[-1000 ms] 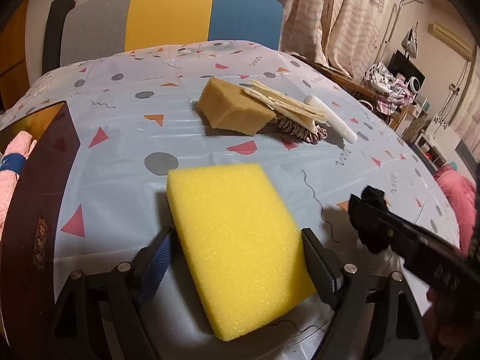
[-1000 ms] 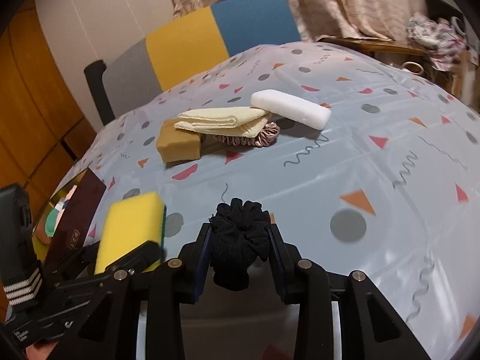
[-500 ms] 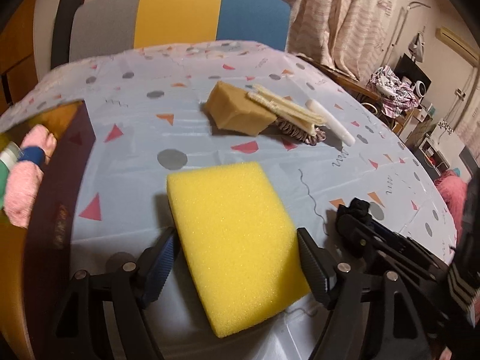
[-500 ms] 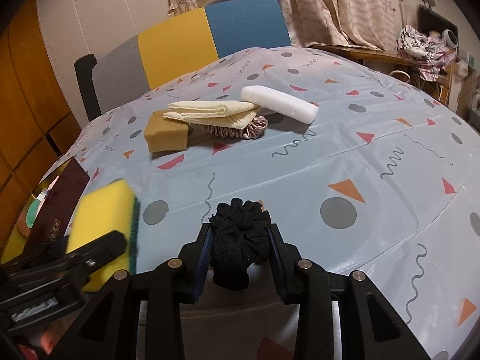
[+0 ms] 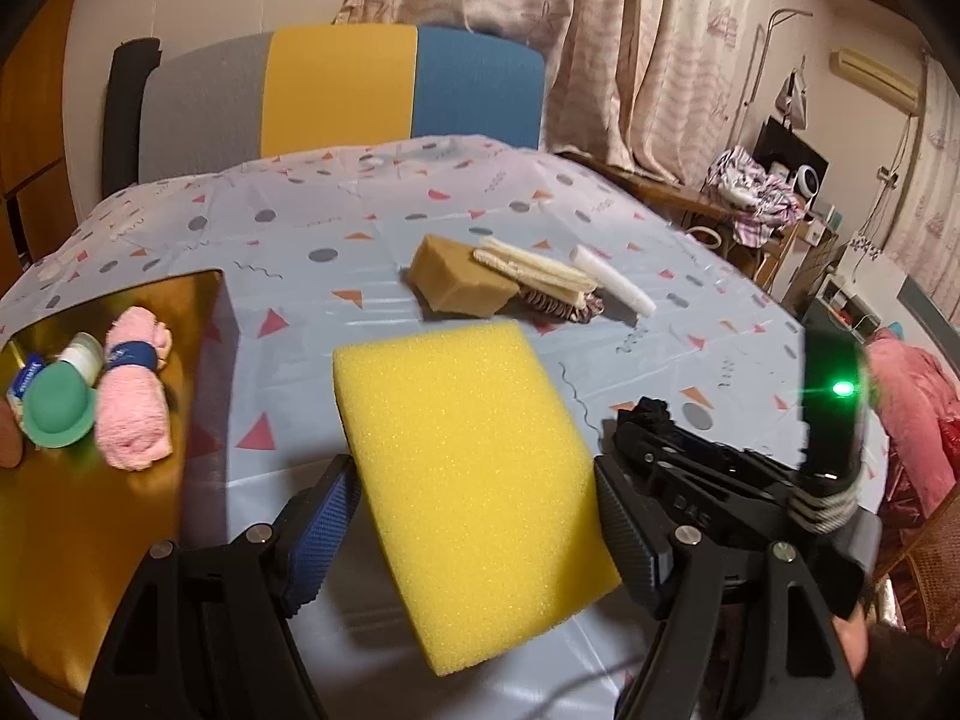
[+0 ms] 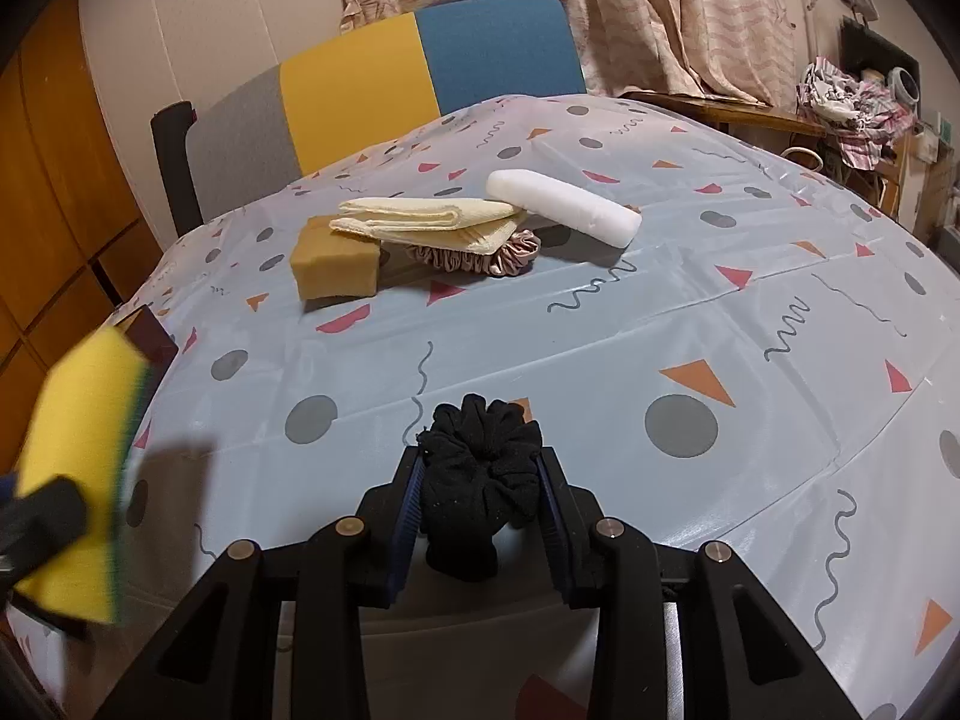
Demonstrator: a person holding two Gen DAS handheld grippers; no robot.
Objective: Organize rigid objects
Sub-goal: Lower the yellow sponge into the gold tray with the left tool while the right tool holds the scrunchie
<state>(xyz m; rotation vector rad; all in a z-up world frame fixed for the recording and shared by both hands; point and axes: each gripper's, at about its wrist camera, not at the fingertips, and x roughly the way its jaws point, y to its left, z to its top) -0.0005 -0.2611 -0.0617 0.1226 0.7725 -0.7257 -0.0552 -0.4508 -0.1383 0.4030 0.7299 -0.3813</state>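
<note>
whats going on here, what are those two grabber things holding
A person is tidying a table with two handheld grippers. The left gripper holds a yellow sponge lifted off the tablecloth, beside a gold box holding a pink towel roll. The right gripper is clamped on a black scrunchie. A brown sponge, folded cloth and white block lie on the table.

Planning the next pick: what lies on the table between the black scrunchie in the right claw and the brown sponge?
Nothing: in the right wrist view only bare patterned tablecloth runs from the black scrunchie to the brown sponge.
</note>
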